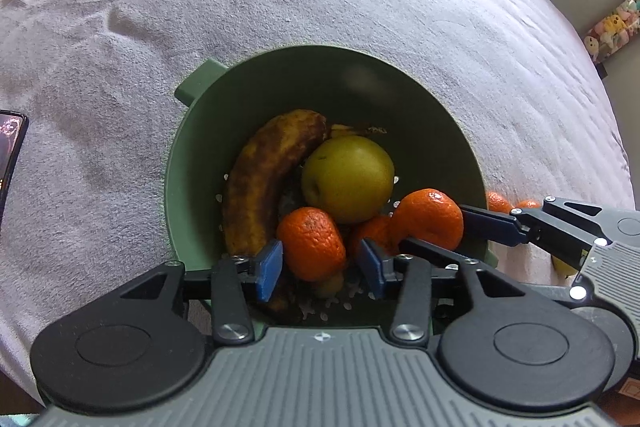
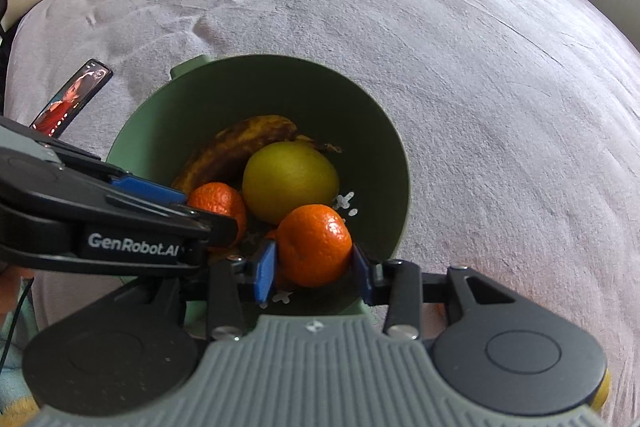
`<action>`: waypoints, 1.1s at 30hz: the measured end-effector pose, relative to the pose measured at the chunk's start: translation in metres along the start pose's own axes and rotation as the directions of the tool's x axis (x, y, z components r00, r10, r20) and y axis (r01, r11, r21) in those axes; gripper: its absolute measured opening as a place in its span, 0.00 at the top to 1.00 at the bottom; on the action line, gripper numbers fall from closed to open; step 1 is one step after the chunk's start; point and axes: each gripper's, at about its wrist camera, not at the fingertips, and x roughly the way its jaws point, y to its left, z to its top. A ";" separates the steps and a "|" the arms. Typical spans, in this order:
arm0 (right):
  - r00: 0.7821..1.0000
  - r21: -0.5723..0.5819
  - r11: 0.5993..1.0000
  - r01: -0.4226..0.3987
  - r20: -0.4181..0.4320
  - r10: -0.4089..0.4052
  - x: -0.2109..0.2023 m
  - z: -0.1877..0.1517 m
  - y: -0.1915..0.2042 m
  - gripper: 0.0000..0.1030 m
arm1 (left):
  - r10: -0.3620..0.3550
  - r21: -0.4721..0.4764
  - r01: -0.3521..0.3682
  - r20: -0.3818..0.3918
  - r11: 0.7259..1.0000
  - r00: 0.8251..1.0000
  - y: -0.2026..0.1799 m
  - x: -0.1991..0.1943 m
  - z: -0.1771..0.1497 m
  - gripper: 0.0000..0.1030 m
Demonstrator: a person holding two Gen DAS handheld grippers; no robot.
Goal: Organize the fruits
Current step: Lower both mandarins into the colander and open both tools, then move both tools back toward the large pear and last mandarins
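Green colander [image 1: 440,115] on a bed, left tool [image 1: 320,261] parted around one mandarin [image 1: 312,243], right tool [image 2: 314,267] clamped on another mandarin [image 2: 314,245], both above the banana [image 1: 260,179] and apple [image 1: 348,179]

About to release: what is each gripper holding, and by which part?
Right gripper clamps a mandarin across its sides. Left gripper holds nothing.

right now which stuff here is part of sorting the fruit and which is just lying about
Job:
- green bowl
- banana
- apple
- tangerine held in right gripper
- tangerine between open left gripper pads
- loose tangerines outside bowl

Lying about:
- phone
- plush toys
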 end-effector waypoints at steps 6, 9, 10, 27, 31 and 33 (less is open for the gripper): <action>0.999 -0.005 0.999 0.040 0.021 -0.040 -0.004 0.002 0.001 0.63 | -0.006 -0.009 0.006 0.025 1.000 1.000 0.000 -0.010 0.001 0.46; 0.998 0.004 0.999 0.051 0.032 -0.051 -0.008 0.004 -0.001 0.62 | -0.012 -0.016 0.013 0.036 1.000 0.999 0.000 -0.014 0.002 0.46; 0.998 0.003 0.998 0.055 0.036 -0.055 -0.010 0.004 -0.001 0.62 | -0.013 -0.017 0.014 0.040 1.000 0.999 0.000 -0.015 0.002 0.46; 0.984 0.047 0.990 0.131 0.111 -0.136 -0.053 -0.012 -0.004 0.42 | -0.048 0.102 0.037 0.099 0.994 0.994 -0.028 -0.041 -0.003 0.46; 0.979 0.090 0.985 0.146 0.130 -0.157 -0.069 -0.029 -0.011 0.42 | -0.083 0.180 0.060 0.120 0.982 0.989 -0.044 -0.047 -0.012 0.46; 0.976 0.119 0.981 0.156 0.135 -0.171 -0.077 -0.040 -0.015 0.41 | -0.104 0.218 0.074 0.132 0.973 0.986 -0.053 -0.050 -0.015 0.45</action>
